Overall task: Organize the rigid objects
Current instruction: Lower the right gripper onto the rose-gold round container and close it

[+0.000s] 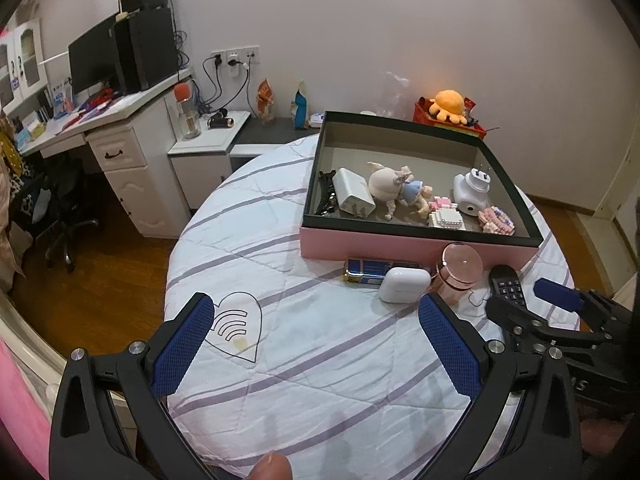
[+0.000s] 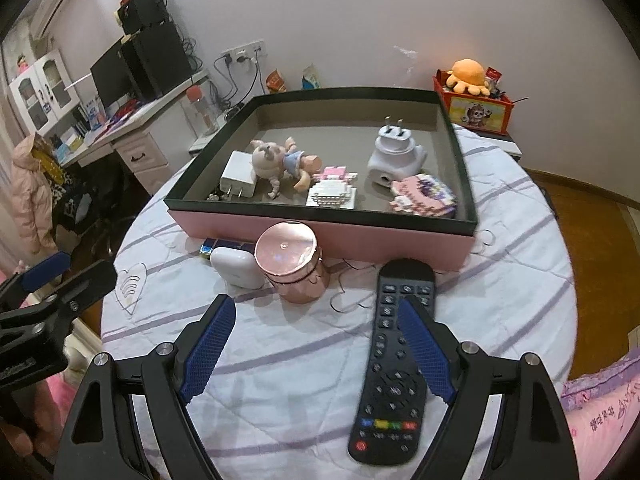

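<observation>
The glossy black remote control (image 2: 391,364) lies flat on the quilted striped bedspread (image 2: 288,360) before the pink box (image 2: 320,236), under the right gripper (image 2: 316,354), jaws spread; left gripper (image 1: 320,344) likewise agape, empty.

No wording is legible; the remote control (image 2: 390,364) shows only coloured buttons (its markings are blurred)

The left black two-finger gripper with blue textured pads (image 1: 316,344) hangs with jaws spread wide, holding nothing. The matching right gripper (image 2: 316,344) is likewise spread wide and empty.
</observation>
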